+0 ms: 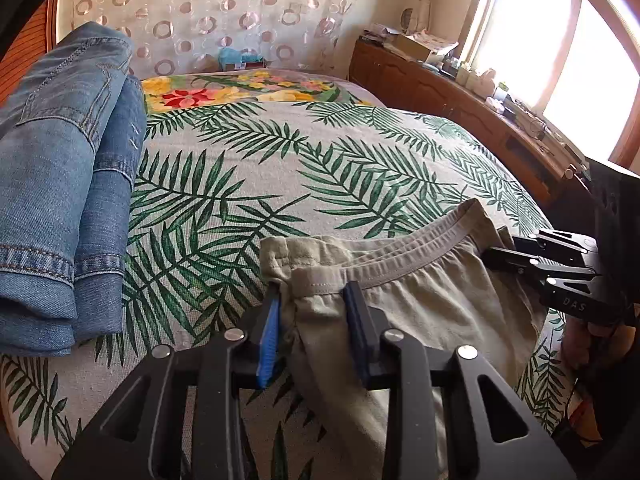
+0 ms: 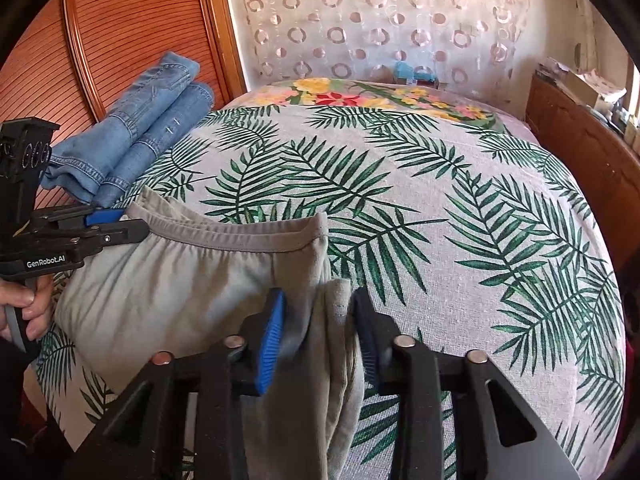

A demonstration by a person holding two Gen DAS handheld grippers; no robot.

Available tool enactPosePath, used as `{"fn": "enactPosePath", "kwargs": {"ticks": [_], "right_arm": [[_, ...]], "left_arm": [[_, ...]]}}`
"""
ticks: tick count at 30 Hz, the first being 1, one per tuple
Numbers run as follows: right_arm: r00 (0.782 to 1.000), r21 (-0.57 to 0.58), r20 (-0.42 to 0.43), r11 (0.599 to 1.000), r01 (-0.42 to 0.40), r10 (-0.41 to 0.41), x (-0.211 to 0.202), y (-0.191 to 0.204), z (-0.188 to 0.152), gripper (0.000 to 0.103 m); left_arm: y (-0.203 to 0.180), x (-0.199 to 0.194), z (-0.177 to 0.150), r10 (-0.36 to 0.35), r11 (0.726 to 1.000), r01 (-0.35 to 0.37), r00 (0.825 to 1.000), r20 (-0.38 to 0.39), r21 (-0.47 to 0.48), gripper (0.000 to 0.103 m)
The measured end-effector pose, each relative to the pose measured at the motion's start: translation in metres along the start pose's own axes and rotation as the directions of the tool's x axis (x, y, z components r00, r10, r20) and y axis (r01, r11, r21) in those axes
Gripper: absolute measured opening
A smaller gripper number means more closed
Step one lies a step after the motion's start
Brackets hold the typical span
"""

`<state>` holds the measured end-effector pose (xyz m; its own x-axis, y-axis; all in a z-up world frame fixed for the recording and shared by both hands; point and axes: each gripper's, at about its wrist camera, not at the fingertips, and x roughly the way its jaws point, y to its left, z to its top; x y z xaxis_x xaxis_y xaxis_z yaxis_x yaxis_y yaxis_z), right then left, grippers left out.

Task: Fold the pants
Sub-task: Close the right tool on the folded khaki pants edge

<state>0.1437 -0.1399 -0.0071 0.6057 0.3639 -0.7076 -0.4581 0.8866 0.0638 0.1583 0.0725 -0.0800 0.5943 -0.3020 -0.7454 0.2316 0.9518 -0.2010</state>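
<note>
Beige-grey pants (image 1: 420,304) lie on the near part of the bed, elastic waistband toward the far side. My left gripper (image 1: 314,292) is shut on a bunched left corner of the waistband, and cloth fills the gap between its blue pads. From the right wrist view the left gripper (image 2: 136,226) pinches that same edge of the pants (image 2: 180,288). My right gripper (image 2: 318,300) is shut on the right side of the waist, with a fold of fabric between its pads. It shows at the right of the left wrist view as the right gripper (image 1: 490,258), clamped on the waistband's end.
Folded blue jeans (image 1: 60,200) (image 2: 140,136) are stacked at the bed's left edge. The palm-leaf bedspread (image 1: 320,160) stretches beyond the pants. A wooden sideboard (image 1: 440,88) with clutter runs along the right, under a bright window. A slatted wooden door (image 2: 120,20) stands left. A hand (image 2: 32,308) holds the left gripper's handle.
</note>
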Motion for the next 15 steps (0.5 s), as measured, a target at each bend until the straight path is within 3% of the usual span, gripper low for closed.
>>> {"fn": "enactPosePath", "kwargs": {"ticks": [3, 15], "right_arm": [[1.0, 0.006, -0.002, 1.0, -0.027, 0.027, 0.0, 0.0, -0.001, 0.019], [0.997, 0.02, 0.042, 0.998, -0.066, 0.065, -0.013, 0.0, 0.002, 0.011]], "left_arm": [[-0.003, -0.004, 0.0, -0.007, 1.0, 0.007, 1.0, 0.016, 0.005, 0.023], [-0.017, -0.029, 0.005, -0.005, 1.0, 0.001, 0.992, 0.123, 0.027, 0.016]]}}
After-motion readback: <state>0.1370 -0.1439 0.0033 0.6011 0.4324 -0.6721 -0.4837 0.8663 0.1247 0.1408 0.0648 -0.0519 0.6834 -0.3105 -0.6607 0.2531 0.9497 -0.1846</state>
